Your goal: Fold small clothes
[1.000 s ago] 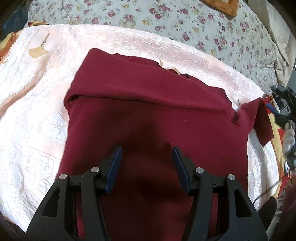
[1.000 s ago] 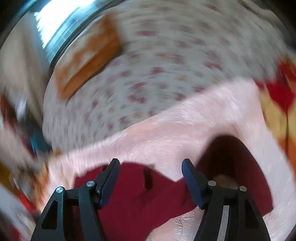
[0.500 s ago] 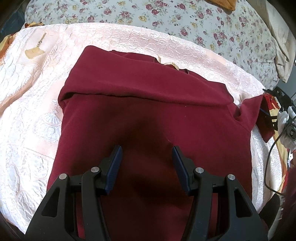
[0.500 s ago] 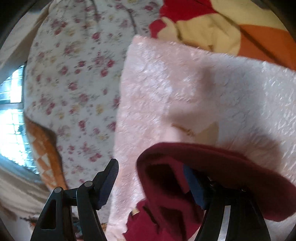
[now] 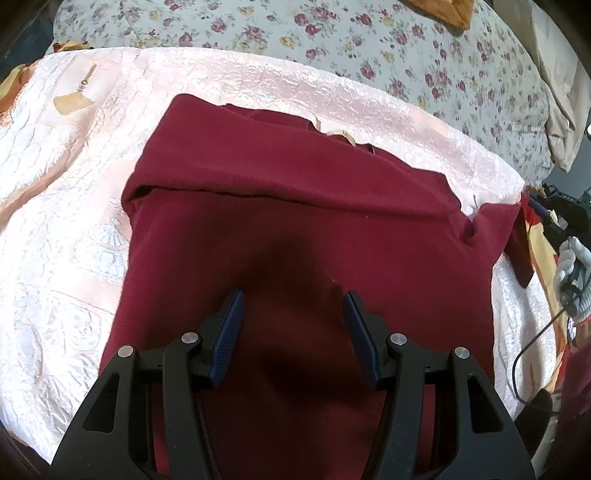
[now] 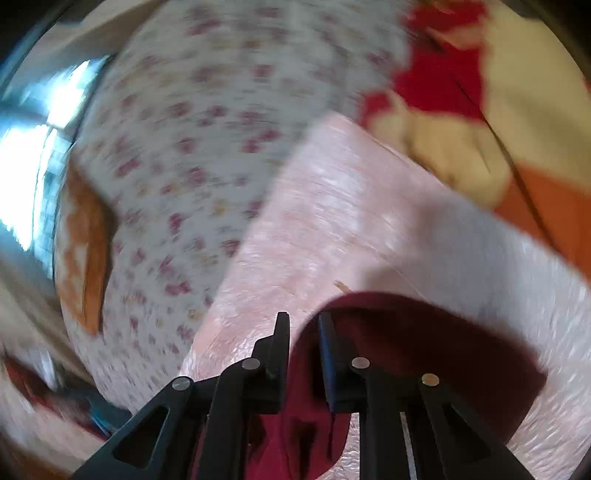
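Note:
A dark red shirt [image 5: 303,221] lies flat on a pale pink quilted sheet [image 5: 66,192], its left sleeve folded in over the chest and its right sleeve [image 5: 506,229] sticking out at the right edge. My left gripper [image 5: 293,306] hovers open and empty above the shirt's lower middle. In the blurred right wrist view my right gripper [image 6: 303,325] has its jaws closed on the red sleeve cloth [image 6: 413,354], which bunches up between and under the fingers. The right gripper also shows at the far right of the left wrist view [image 5: 565,221], held in a white-gloved hand.
A floral bedspread [image 5: 332,33] lies beyond the pink sheet. An orange cushion [image 5: 450,11] sits at the back. A red, cream and orange blanket [image 6: 498,110] lies to the right. A black cable [image 5: 532,343] hangs at the bed's right edge.
My right gripper has closed from open onto the shirt's right sleeve and is moving fast. The left gripper has stayed open over the shirt, barely shifting.

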Action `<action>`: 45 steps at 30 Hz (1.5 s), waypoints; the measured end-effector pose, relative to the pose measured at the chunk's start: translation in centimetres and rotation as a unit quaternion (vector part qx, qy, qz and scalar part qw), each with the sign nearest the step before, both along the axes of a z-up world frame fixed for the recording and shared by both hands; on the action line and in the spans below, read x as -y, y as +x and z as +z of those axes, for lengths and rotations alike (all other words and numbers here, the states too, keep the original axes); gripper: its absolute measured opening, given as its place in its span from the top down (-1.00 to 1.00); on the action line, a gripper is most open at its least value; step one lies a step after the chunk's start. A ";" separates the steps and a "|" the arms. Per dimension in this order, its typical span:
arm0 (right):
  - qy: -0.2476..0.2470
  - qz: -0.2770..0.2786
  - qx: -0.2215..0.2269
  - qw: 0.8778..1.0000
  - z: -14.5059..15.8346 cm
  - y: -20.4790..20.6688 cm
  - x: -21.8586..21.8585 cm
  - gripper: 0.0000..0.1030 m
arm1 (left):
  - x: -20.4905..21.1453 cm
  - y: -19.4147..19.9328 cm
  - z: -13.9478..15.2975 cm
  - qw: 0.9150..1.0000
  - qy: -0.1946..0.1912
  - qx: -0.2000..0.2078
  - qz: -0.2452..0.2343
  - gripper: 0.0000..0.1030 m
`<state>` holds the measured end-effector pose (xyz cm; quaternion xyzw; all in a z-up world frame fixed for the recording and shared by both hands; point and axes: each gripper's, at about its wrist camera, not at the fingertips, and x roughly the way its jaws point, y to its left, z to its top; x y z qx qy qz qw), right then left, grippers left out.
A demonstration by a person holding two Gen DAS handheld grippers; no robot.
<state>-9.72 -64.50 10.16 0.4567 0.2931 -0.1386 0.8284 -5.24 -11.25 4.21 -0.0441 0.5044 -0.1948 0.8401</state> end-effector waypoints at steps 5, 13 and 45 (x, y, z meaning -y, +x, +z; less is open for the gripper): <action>-0.026 0.041 0.010 0.999 2.2 1.4 -1.8 0.83 | -0.5 -0.2 0.7 1.000 -0.005 0.008 0.004 -0.07; -0.025 0.007 -0.075 0.997 0.0 1.3 -2.3 -0.50 | -1.0 -0.1 0.1 1.000 -0.008 -0.001 0.009 -0.07; -0.081 0.411 -0.035 0.907 -5.9 6.9 -27.0 0.03 | -0.2 3.1 3.6 0.999 -0.046 0.018 0.005 -0.12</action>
